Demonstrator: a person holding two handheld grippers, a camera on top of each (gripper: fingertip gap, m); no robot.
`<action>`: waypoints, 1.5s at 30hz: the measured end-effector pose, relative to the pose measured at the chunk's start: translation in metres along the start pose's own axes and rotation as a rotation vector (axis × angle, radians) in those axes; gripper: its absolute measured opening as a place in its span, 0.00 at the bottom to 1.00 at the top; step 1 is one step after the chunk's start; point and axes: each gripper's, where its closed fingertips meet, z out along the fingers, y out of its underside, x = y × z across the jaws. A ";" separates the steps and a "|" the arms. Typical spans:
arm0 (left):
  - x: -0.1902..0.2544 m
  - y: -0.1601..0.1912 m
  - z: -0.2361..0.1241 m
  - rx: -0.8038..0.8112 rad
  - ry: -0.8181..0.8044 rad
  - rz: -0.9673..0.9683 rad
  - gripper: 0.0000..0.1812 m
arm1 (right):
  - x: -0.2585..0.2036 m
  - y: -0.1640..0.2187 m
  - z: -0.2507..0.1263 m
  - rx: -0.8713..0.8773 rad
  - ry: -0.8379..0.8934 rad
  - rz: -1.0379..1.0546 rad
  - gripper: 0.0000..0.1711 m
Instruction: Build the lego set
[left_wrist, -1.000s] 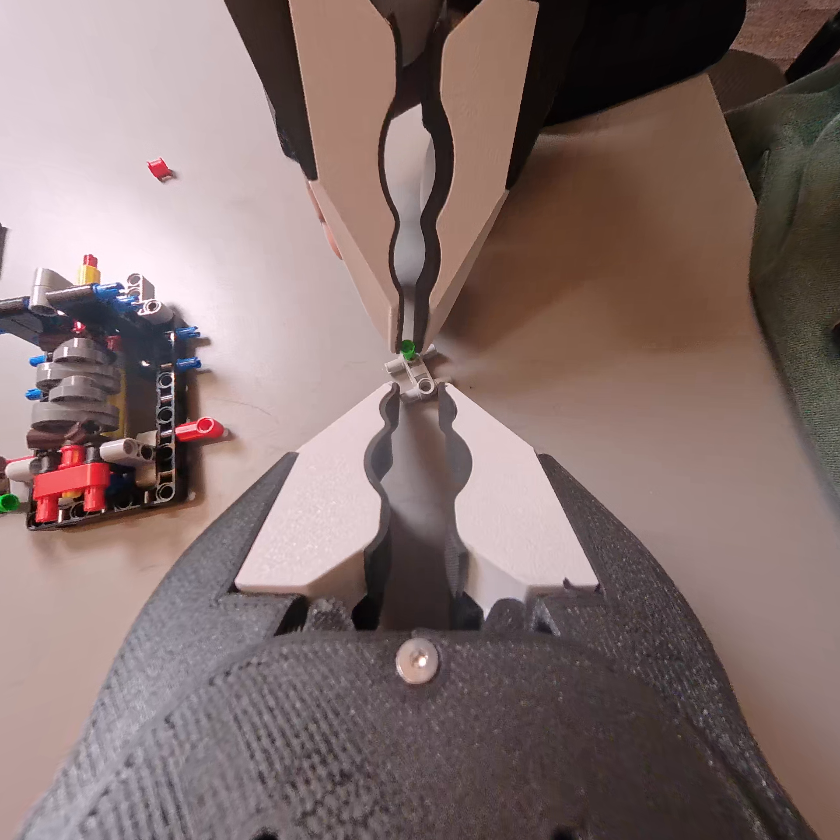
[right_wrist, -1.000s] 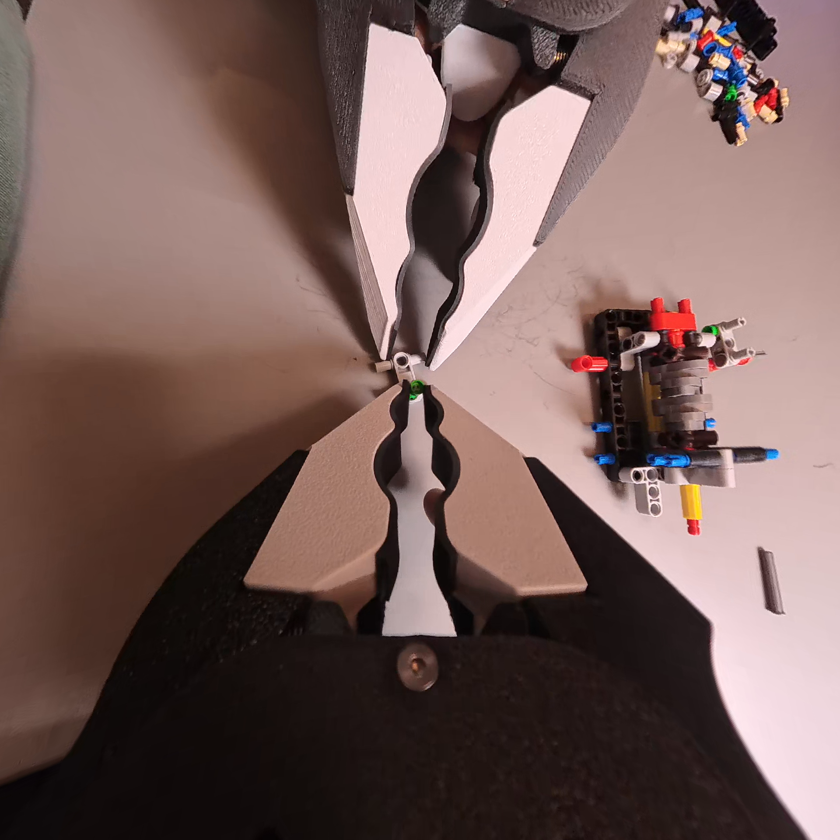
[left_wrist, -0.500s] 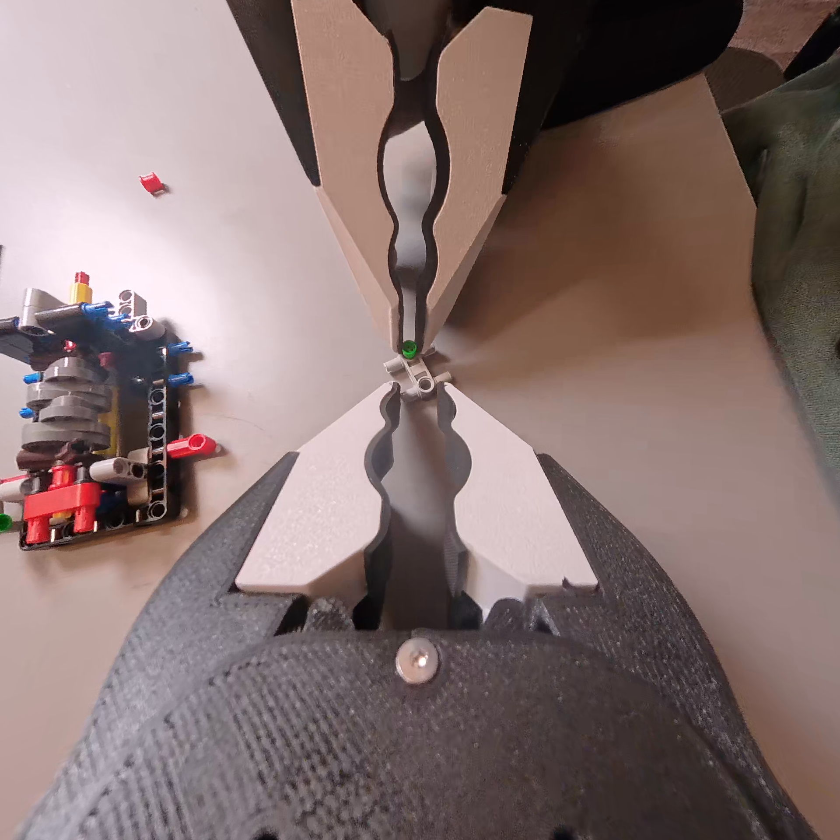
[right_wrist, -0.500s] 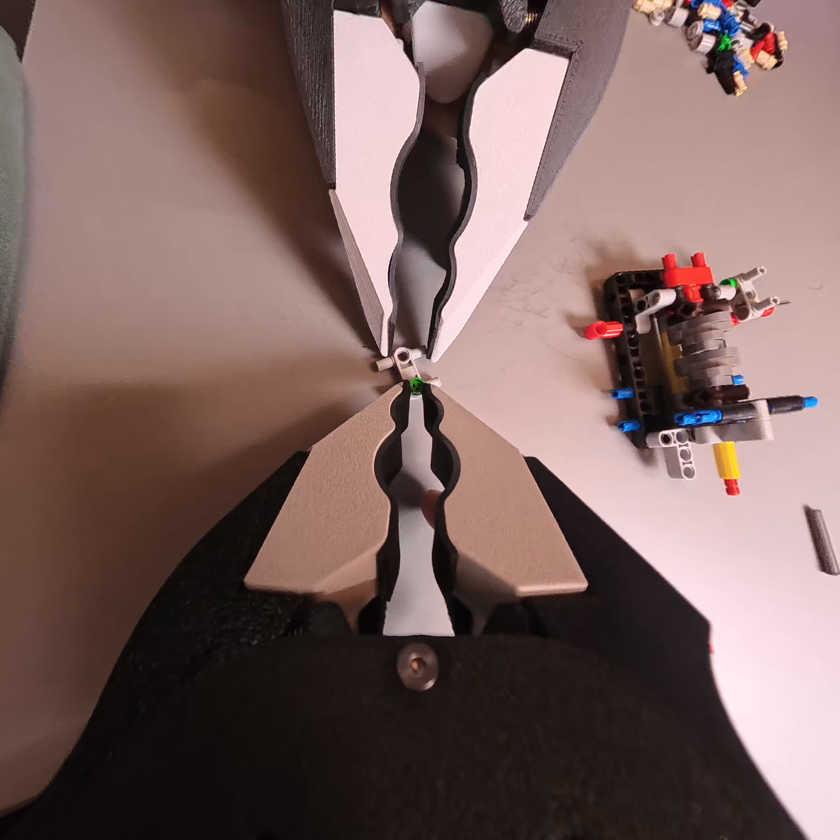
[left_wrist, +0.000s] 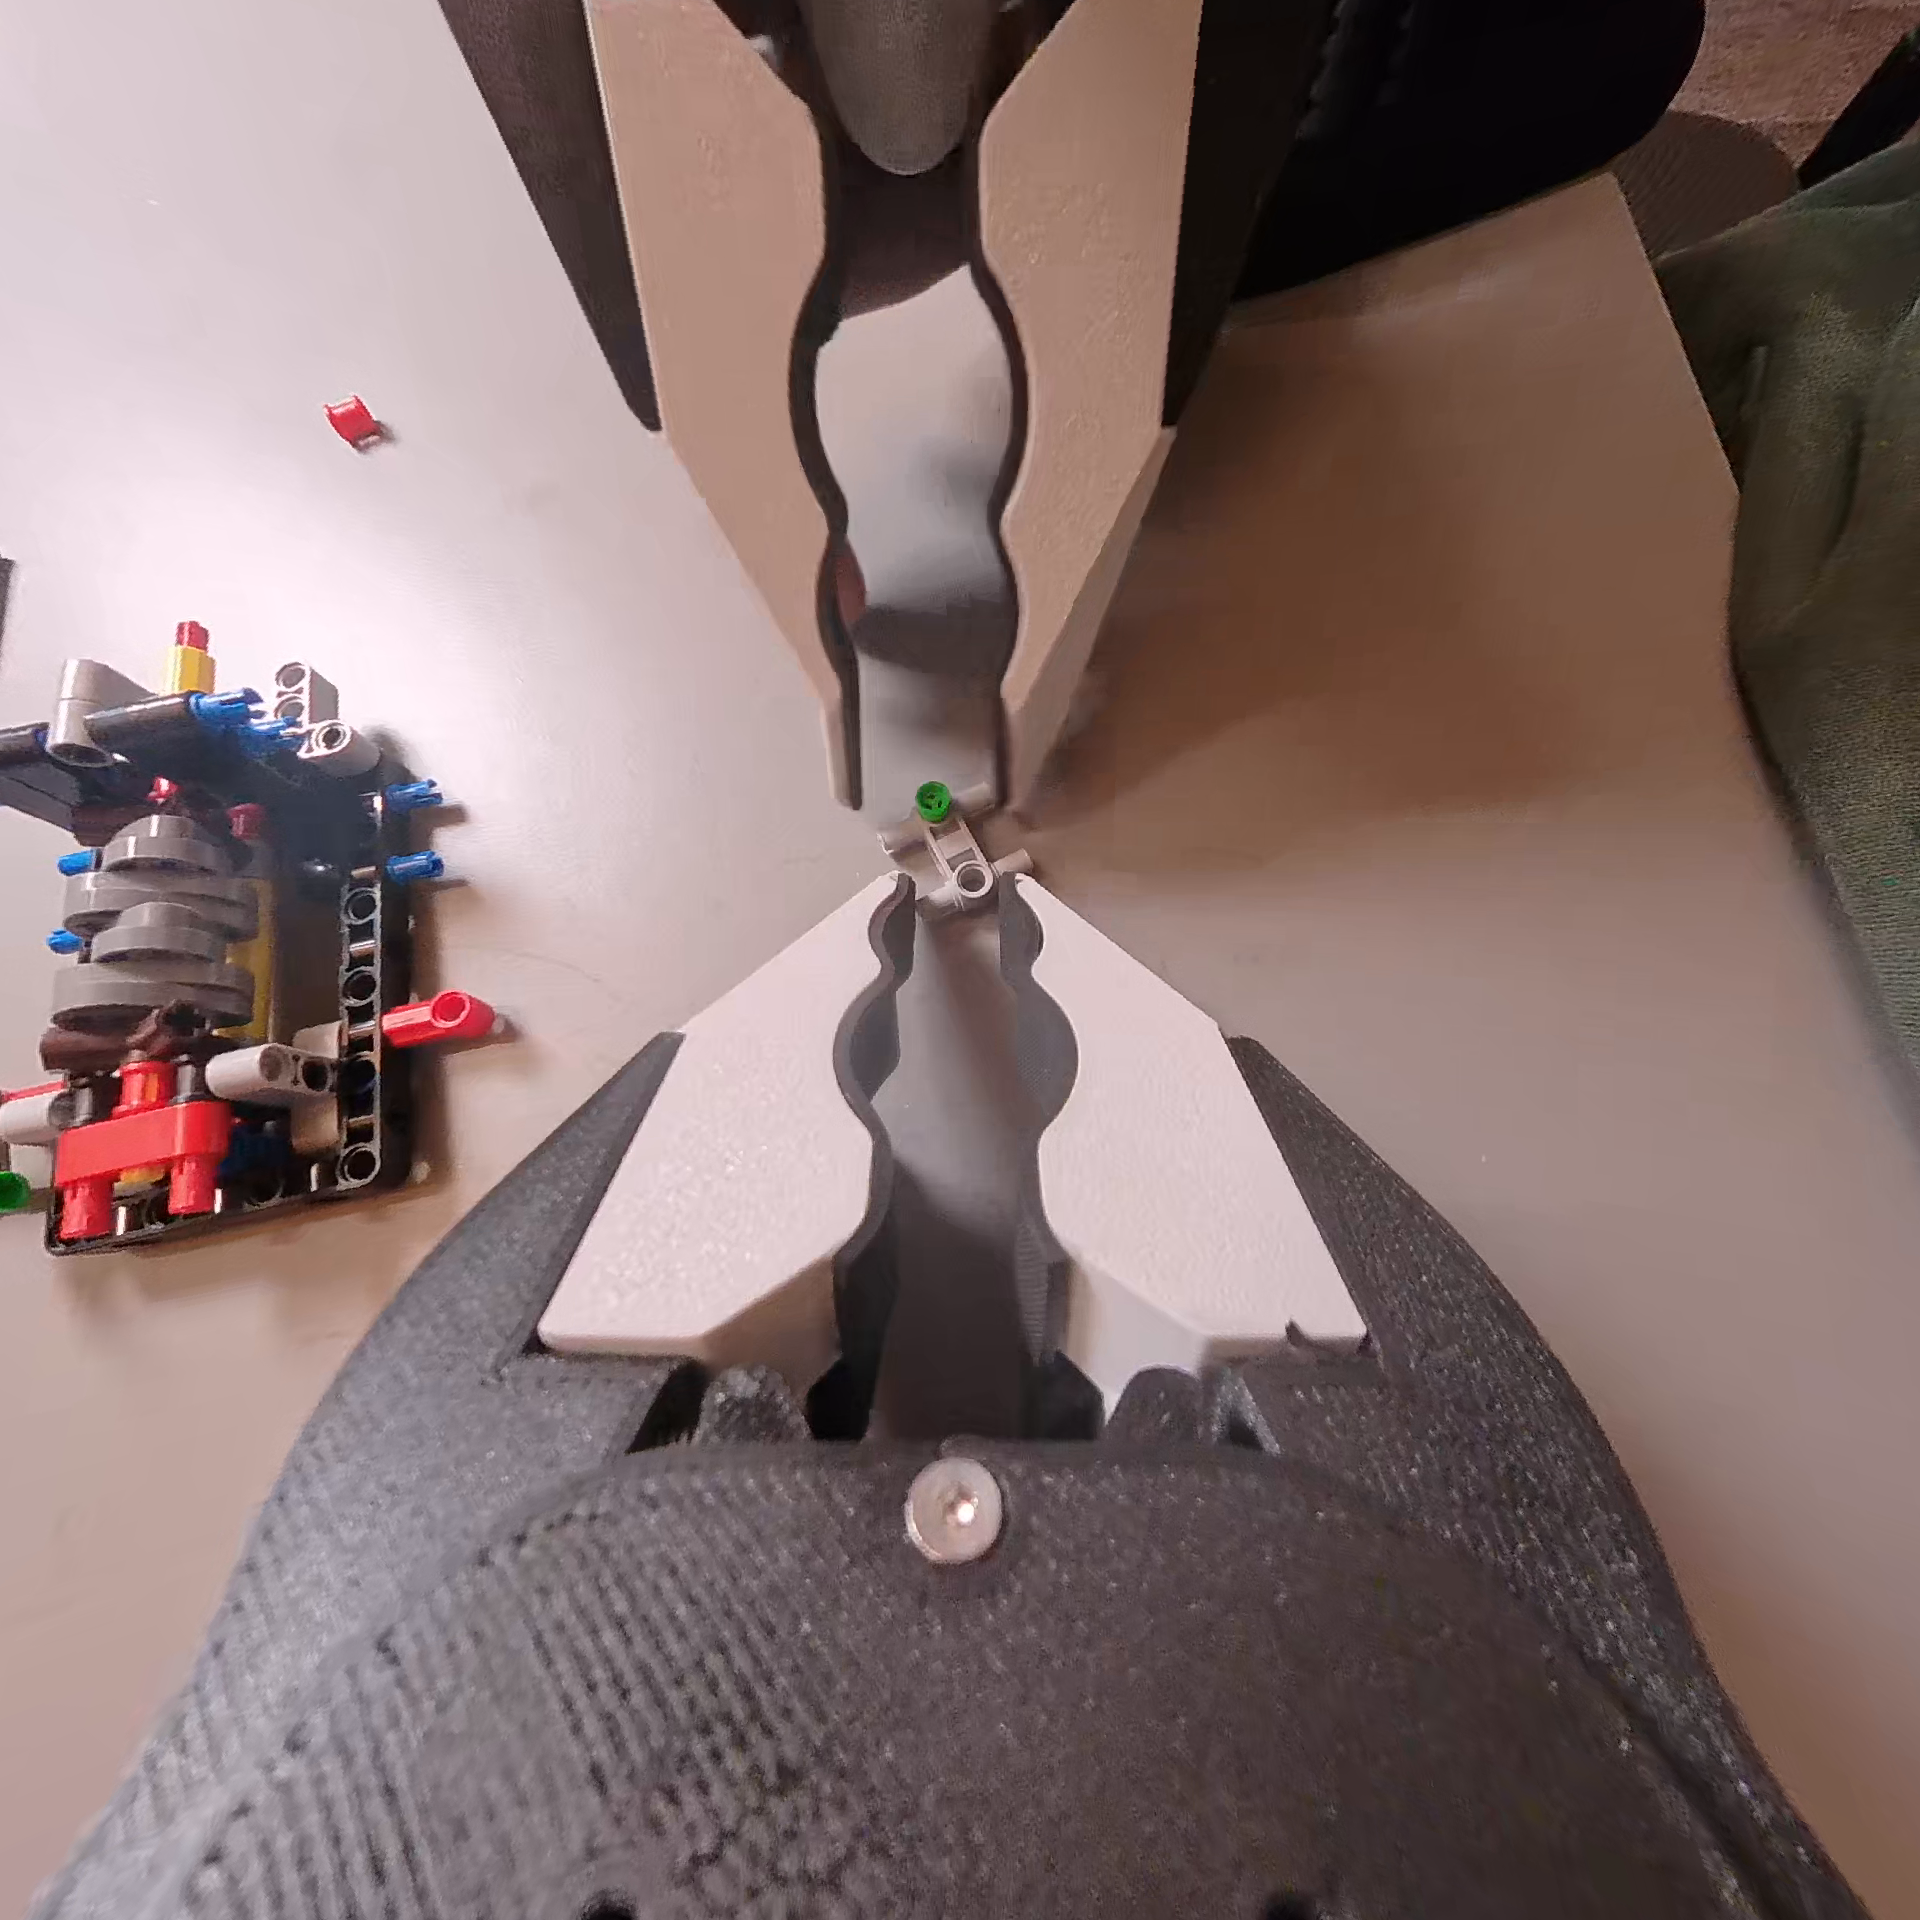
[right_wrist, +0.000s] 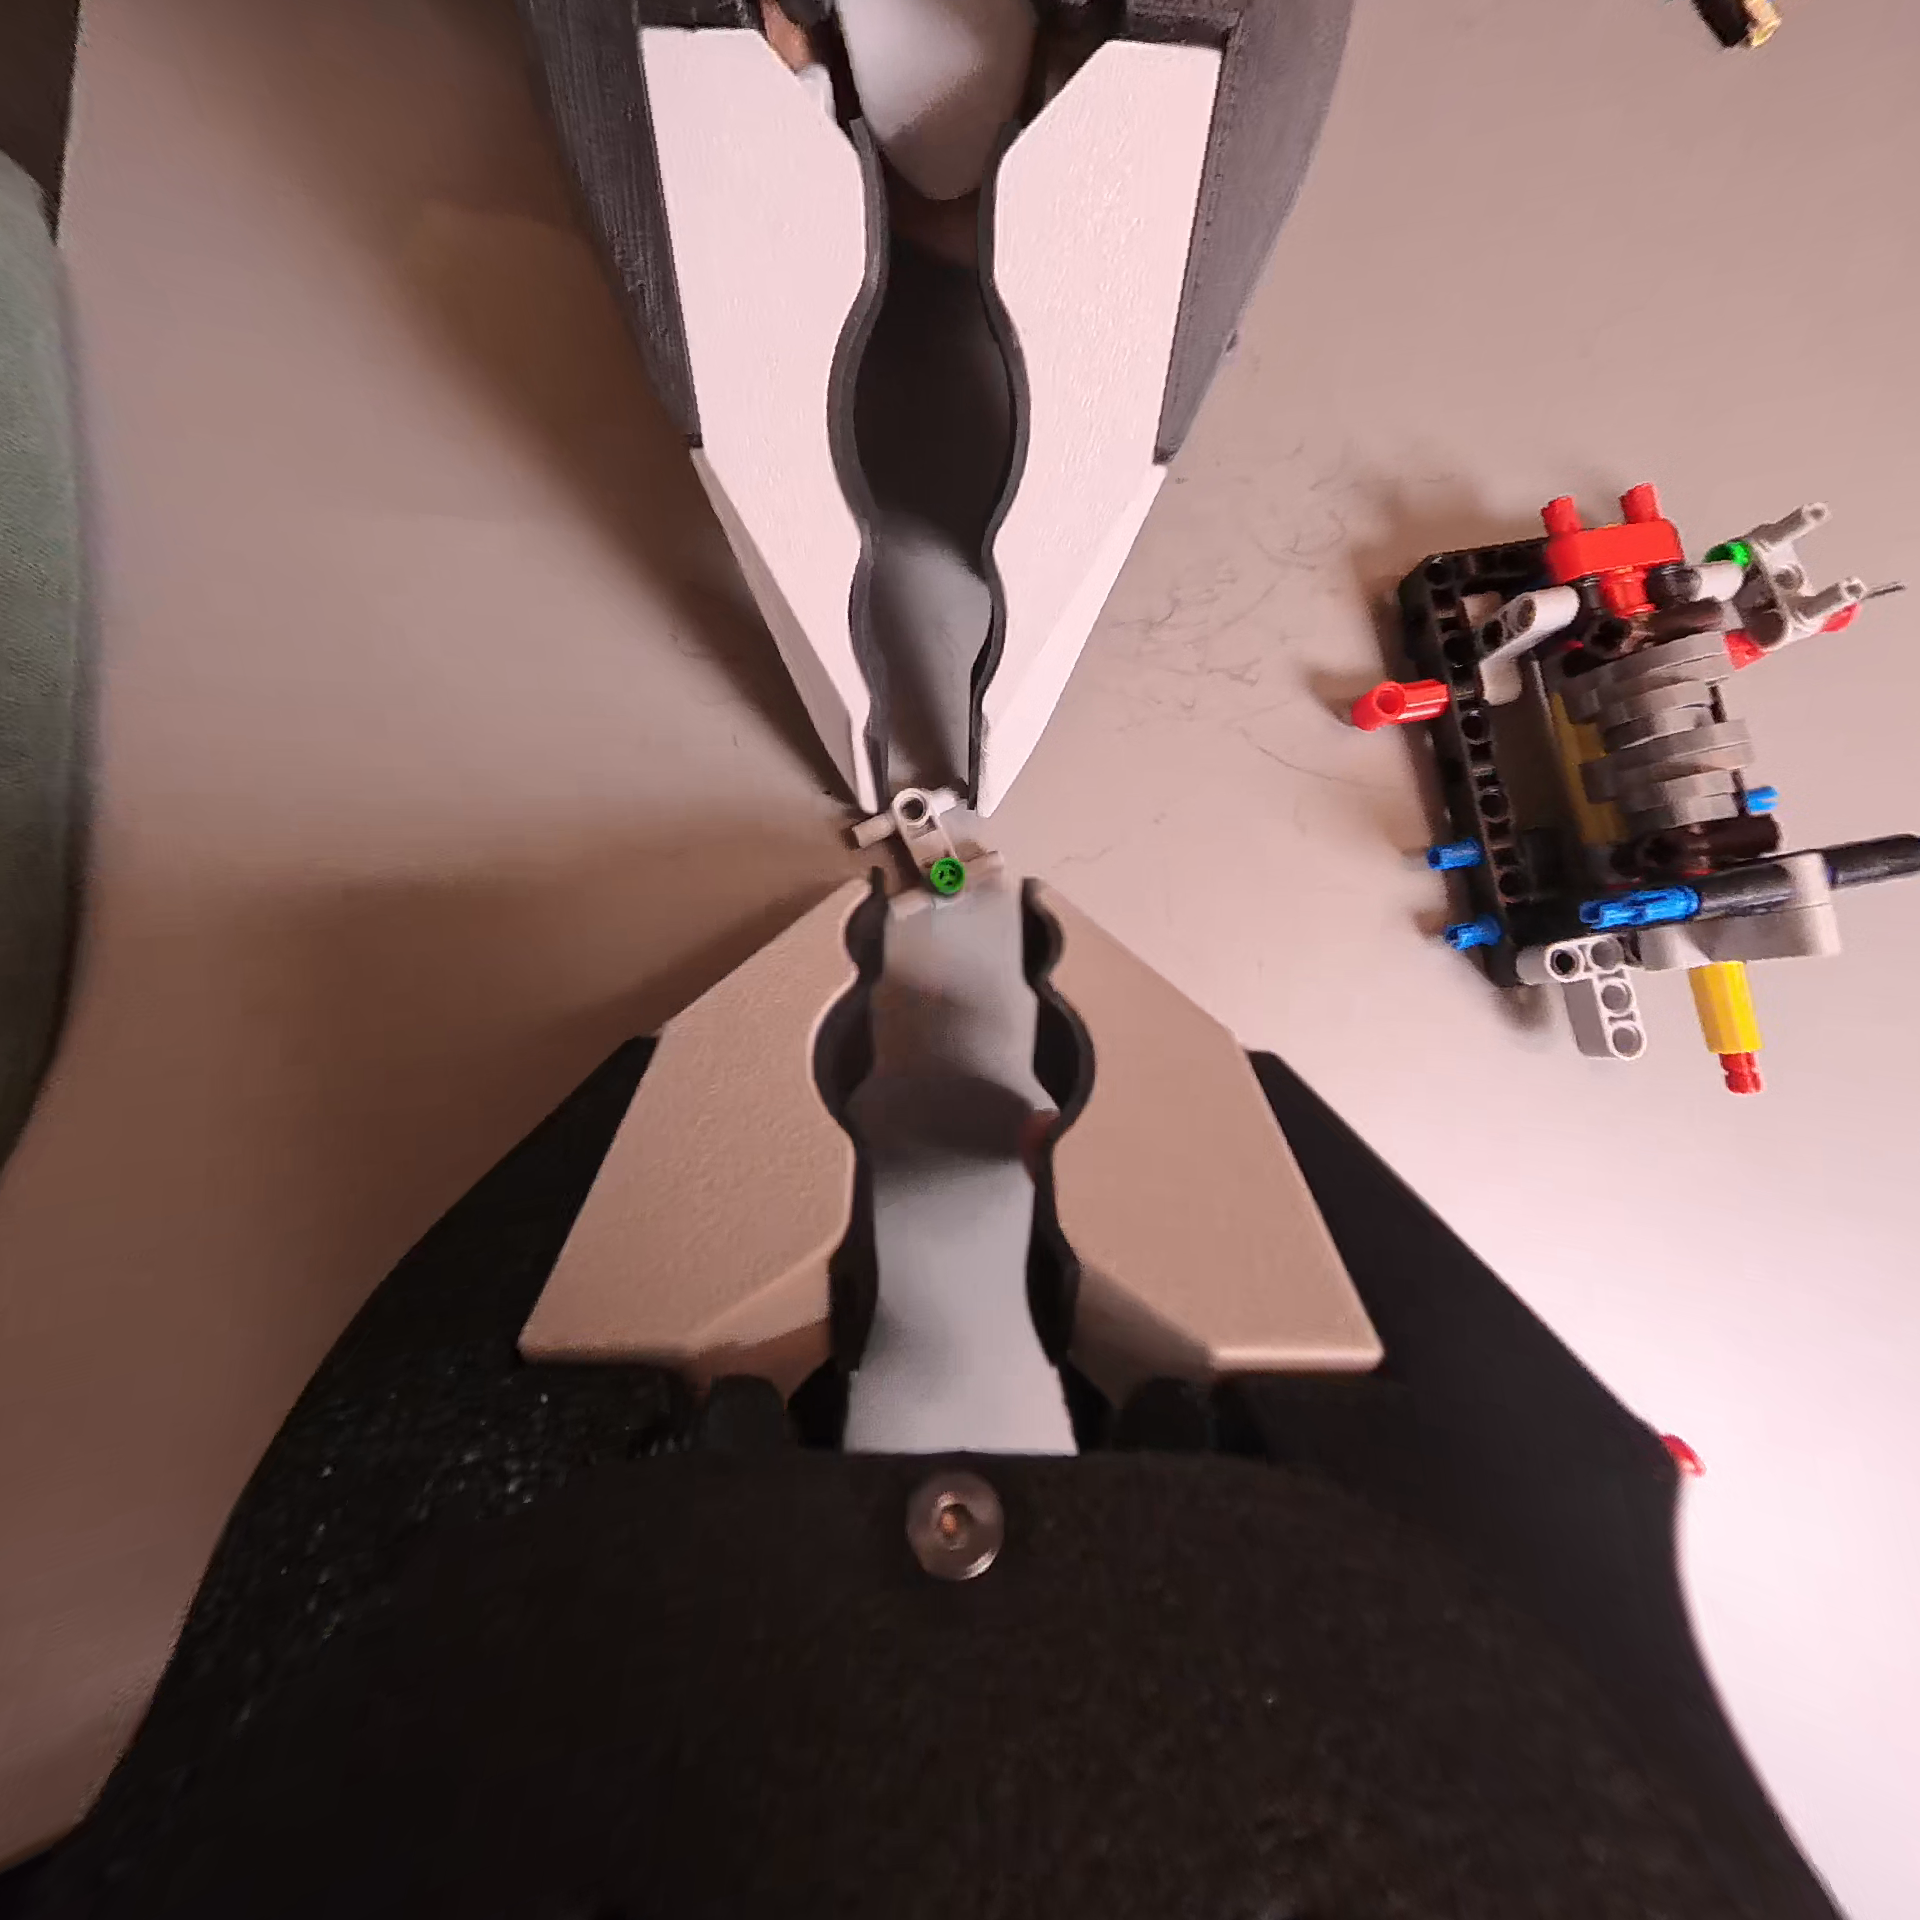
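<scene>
A small light-grey connector (left_wrist: 954, 864) with a green pin (left_wrist: 933, 798) pushed into its far end is held just above the beige table (left_wrist: 1403, 987). My left gripper (left_wrist: 963, 885) is shut on the connector's near end. My right gripper (left_wrist: 927, 808) faces it from above in the left wrist view, jaws apart around the green pin without touching it. In the right wrist view, my right gripper (right_wrist: 948, 888) is open, with the green pin (right_wrist: 945, 875) and connector (right_wrist: 920, 821) just ahead, held by the left gripper (right_wrist: 925, 795). The part-built model (left_wrist: 208, 935) lies on the table.
The model (right_wrist: 1621, 748) lies to the right in the right wrist view. A loose red piece (left_wrist: 351, 421) lies beyond the model in the left wrist view. Green cloth (left_wrist: 1849, 520) lies past the table edge. Another small red piece (right_wrist: 1678, 1455) shows by my right gripper's body. My left and right fingertips are right by each other. Left tips and right tips are each some 15 centimeters from the loose red piece (left_wrist: 351, 421). It is also in sight in the right wrist view (right_wrist: 1659, 1442).
My right gripper has opened and let go of the green pin, which stays in the connector. Both grippers shifted slightly relative to the table; my left grip is unchanged.
</scene>
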 end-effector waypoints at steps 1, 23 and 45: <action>0.000 0.000 0.000 0.001 -0.001 0.001 0.08 | -0.003 0.000 -0.001 0.019 -0.012 -0.008 0.17; -0.002 -0.026 -0.018 0.203 0.273 -0.528 0.07 | 0.009 -0.014 -0.012 0.130 0.416 -0.479 0.09; -0.006 -0.041 -0.028 0.216 0.007 -0.111 0.12 | 0.018 -0.020 -0.017 0.224 0.386 -0.261 0.05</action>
